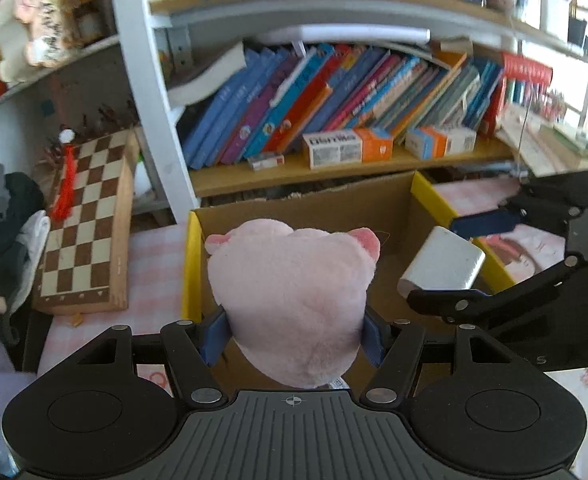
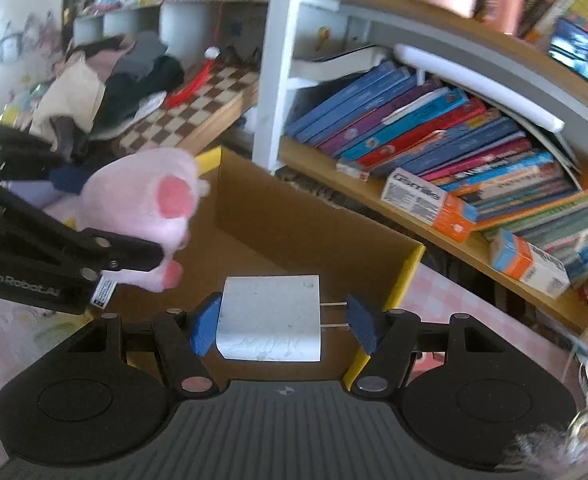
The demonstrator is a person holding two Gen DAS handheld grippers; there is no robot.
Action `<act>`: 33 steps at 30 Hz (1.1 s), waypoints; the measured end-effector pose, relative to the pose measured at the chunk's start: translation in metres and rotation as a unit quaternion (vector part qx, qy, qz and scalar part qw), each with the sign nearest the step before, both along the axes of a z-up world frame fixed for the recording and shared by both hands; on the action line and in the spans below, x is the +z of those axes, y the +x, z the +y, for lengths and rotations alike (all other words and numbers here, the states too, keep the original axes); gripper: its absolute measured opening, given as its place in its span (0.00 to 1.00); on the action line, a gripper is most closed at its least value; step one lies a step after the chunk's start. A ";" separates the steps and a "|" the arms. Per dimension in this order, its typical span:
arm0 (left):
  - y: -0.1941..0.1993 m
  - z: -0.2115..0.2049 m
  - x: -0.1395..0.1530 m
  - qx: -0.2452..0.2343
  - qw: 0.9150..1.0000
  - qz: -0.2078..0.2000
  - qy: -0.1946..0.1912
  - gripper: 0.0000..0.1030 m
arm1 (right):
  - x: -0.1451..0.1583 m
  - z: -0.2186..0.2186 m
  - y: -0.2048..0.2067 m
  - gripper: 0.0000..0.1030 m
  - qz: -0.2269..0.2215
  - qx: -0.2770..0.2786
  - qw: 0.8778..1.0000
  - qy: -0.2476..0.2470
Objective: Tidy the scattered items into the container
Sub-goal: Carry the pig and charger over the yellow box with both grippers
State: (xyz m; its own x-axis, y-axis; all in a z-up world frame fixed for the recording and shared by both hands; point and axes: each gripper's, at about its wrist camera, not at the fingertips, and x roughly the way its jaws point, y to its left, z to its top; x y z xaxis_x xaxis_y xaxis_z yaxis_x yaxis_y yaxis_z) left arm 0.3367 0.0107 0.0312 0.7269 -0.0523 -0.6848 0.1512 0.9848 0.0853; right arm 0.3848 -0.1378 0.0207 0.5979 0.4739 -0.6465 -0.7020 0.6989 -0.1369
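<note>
Left hand-held gripper (image 1: pixel 294 334) angled down clamping pink plush (image 1: pixel 294 304), over cardboard box (image 1: pixel 192 264)

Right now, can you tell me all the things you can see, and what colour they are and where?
Soft pink plush toy: one, pink, held over the box by the left gripper.
White plug-in charger block: one, white with two metal prongs, held over the box by the right gripper.
Open cardboard box with yellow edges: one, brown and yellow, on the pink checked cloth, below both held things.
Wooden chessboard: one, brown and cream, left of the box.
Row of leaning books: many, mostly blue, red and purple, on the shelf behind the box.
Small orange and white cartons: two, in front of the books.
Pile of clothes: one, dark and cream, beside the chessboard.
Left gripper: black, blue fingers, shut on the toy.
Right gripper: black, blue fingers, shut on the charger.
</note>
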 end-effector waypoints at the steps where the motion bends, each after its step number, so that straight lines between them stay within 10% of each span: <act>1: 0.006 0.000 -0.002 -0.006 1.000 0.007 0.006 0.63 | -0.003 0.004 0.005 0.63 0.000 0.008 1.000 -0.008; 17: 0.061 -0.012 -0.042 -0.072 0.987 0.107 0.094 0.64 | -0.044 0.054 0.052 0.63 0.004 0.157 0.974 -0.165; 33: 0.063 -0.014 -0.053 -0.093 0.980 0.118 0.133 0.68 | -0.053 0.067 0.053 0.62 0.029 0.206 0.957 -0.201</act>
State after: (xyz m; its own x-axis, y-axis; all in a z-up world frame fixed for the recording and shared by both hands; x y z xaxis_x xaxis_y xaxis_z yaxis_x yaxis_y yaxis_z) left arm 0.4001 -0.0037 -0.0213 0.5419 0.0333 -0.8398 0.3730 0.8859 0.2758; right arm 0.4380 -0.0707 -0.0326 0.3713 0.3670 -0.8529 -0.9211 0.2610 -0.2887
